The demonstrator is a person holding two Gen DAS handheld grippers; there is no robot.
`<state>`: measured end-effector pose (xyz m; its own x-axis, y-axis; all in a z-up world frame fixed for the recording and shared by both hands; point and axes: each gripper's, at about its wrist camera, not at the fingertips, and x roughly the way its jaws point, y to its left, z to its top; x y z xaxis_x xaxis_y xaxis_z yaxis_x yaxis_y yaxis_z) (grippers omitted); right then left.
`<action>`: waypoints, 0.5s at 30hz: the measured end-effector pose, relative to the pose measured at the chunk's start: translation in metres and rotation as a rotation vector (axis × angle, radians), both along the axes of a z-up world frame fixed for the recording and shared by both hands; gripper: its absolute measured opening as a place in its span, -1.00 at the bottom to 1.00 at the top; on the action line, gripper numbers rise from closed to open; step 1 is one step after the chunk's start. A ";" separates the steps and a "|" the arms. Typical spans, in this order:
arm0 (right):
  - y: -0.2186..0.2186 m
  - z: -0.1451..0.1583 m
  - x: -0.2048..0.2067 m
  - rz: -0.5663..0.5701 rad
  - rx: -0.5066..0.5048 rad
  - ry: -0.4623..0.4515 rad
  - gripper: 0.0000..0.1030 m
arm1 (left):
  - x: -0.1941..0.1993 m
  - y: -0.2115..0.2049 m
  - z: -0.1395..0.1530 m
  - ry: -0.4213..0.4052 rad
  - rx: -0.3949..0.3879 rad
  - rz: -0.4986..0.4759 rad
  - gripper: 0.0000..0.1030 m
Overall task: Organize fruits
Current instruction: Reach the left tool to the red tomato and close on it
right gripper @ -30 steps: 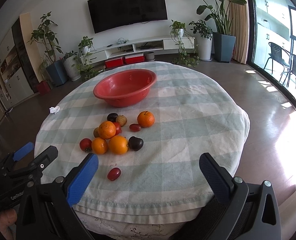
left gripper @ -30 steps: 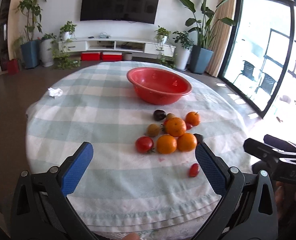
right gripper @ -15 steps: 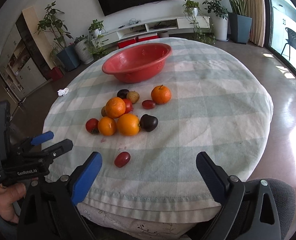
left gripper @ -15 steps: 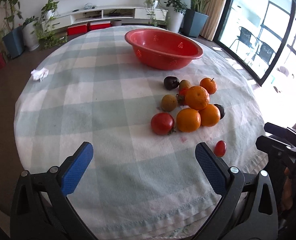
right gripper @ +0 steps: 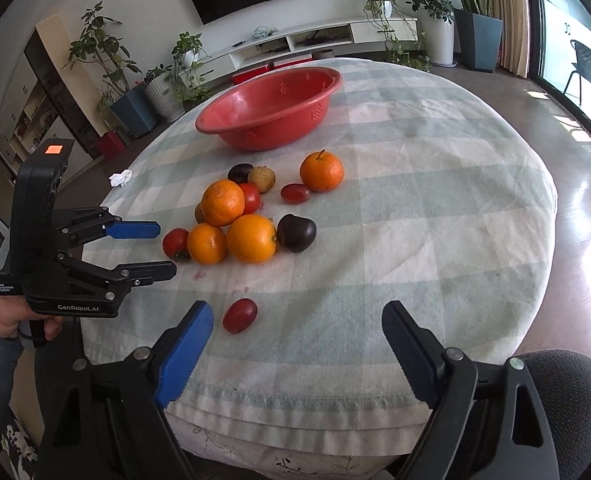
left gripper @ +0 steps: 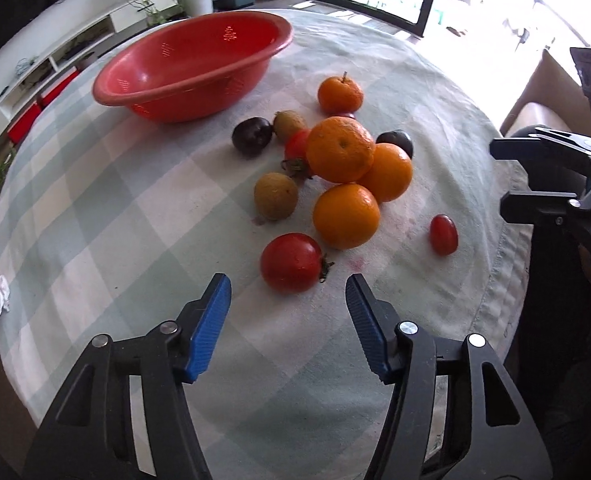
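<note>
The round table (right gripper: 435, 208), covered with a checked cloth, carries the empty red bowl (left gripper: 191, 64) at its far side and the fruit cluster (left gripper: 335, 168) nearer the edge. The left gripper (left gripper: 287, 292), jaws just narrowed but grasping nothing, points at the round tomato (left gripper: 291, 263). The right gripper (right gripper: 295, 320), jaws just narrowed slightly and likewise released, hangs near the small oval tomato (right gripper: 239, 315).

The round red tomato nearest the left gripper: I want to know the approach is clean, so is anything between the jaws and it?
Nothing visible. The left gripper is open, its jaws having just been closing, with only bare tablecloth before the round red tomato. An orange sits just behind it.
</note>
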<state>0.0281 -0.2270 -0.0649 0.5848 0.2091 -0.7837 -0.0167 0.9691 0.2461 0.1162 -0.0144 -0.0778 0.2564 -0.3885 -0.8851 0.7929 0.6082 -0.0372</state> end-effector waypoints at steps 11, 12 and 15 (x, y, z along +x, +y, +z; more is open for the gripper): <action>0.000 -0.004 0.002 0.004 0.003 0.003 0.70 | 0.013 -0.010 -0.007 0.031 -0.028 -0.052 -0.19; 0.000 -0.004 0.003 0.005 0.001 0.002 0.69 | 0.015 -0.011 -0.008 0.029 -0.027 -0.053 -0.19; 0.002 -0.006 0.004 0.011 -0.001 0.005 0.68 | 0.014 -0.014 -0.008 0.018 -0.026 -0.058 -0.19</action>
